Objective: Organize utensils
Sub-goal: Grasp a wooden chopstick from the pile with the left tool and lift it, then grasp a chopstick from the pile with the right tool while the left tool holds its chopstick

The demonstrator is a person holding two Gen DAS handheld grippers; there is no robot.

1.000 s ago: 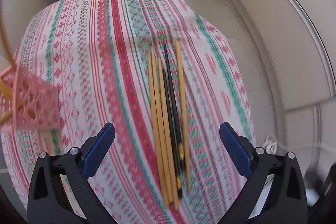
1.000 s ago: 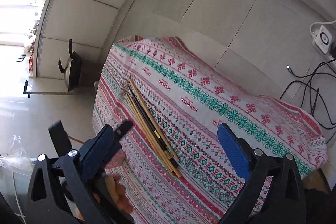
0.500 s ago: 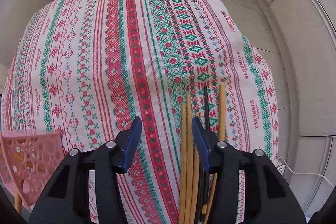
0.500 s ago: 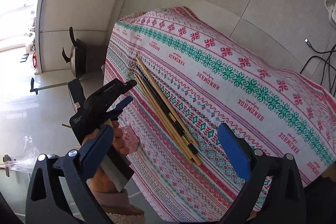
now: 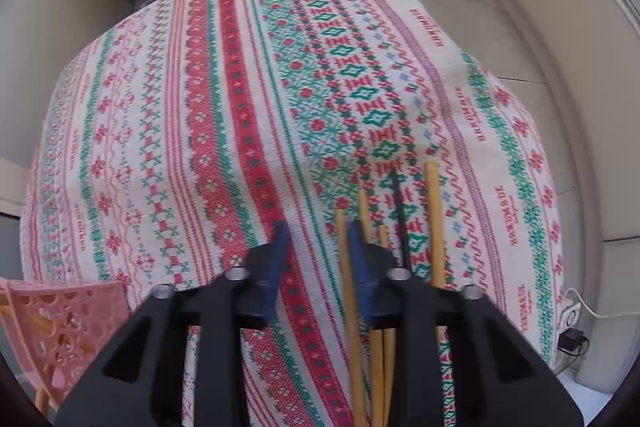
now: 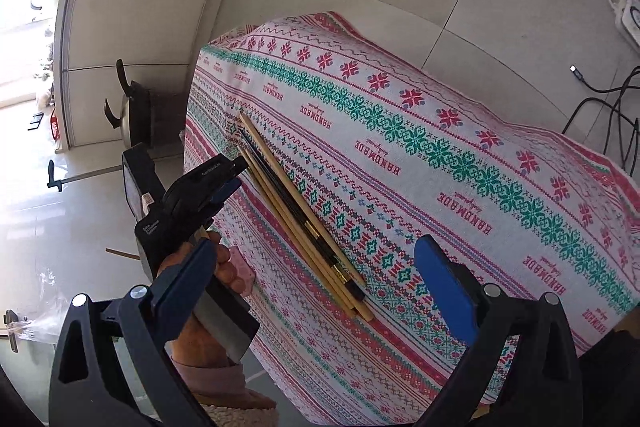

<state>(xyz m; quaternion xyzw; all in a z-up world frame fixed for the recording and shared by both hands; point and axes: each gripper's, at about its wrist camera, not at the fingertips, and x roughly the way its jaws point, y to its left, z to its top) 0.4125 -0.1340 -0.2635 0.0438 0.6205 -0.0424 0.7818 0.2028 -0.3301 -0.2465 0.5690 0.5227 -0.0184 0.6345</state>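
left gripper: jaws just closing, one wooden chopstick between the pads | right gripper: open, holds nothing | chopsticks: mid-frame on cloth | pink basket: lower left, left view only

Tablecloth is cream with red, pink and green cross-stitch bands, snowflake-ish motifs and red lettering. Chopsticks are mostly tan bamboo, plus a black pair with gold bands. Pink lattice basket. Grippers have blue pads on black frames.
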